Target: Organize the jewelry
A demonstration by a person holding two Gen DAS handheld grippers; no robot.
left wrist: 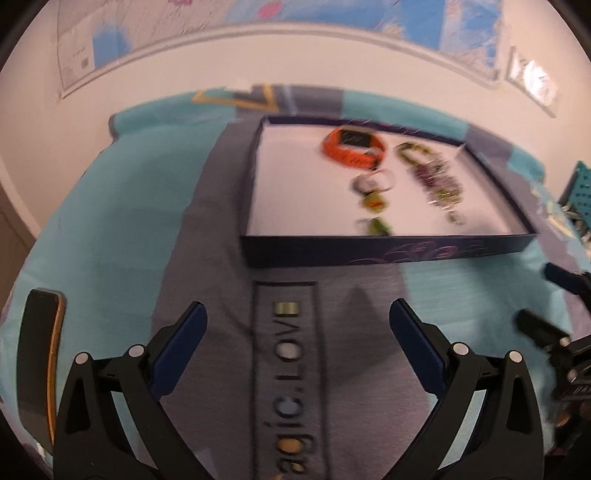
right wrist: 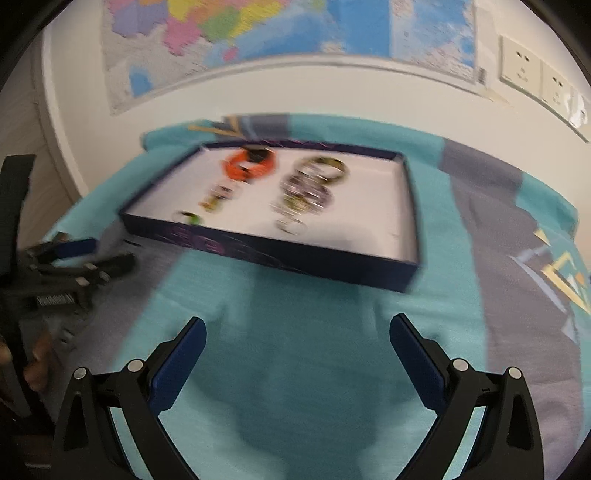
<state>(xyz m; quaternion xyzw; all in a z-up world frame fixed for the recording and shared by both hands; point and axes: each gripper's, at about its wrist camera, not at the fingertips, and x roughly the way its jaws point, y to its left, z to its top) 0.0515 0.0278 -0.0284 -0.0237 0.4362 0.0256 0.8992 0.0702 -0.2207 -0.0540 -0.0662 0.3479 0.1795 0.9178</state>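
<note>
A shallow dark-blue box with a white floor (left wrist: 388,251) (right wrist: 280,254) lies on the teal and grey cloth. In it are an orange watch (left wrist: 351,147) (right wrist: 251,164), a beaded bracelet with a chain (left wrist: 432,173) (right wrist: 314,184), a white ring piece (left wrist: 373,182) and small green and yellow charms (left wrist: 375,214) (right wrist: 192,218). My left gripper (left wrist: 297,314) is open and empty, a short way in front of the box. My right gripper (right wrist: 297,328) is open and empty, in front of the box's near wall. Both views are blurred.
The cloth (right wrist: 295,369) covers the table up to a white wall with a map (right wrist: 258,29). A black and orange strap-like object (left wrist: 40,362) lies at the left. The right gripper shows at the left view's right edge (left wrist: 546,332); the left gripper shows in the right view (right wrist: 74,266).
</note>
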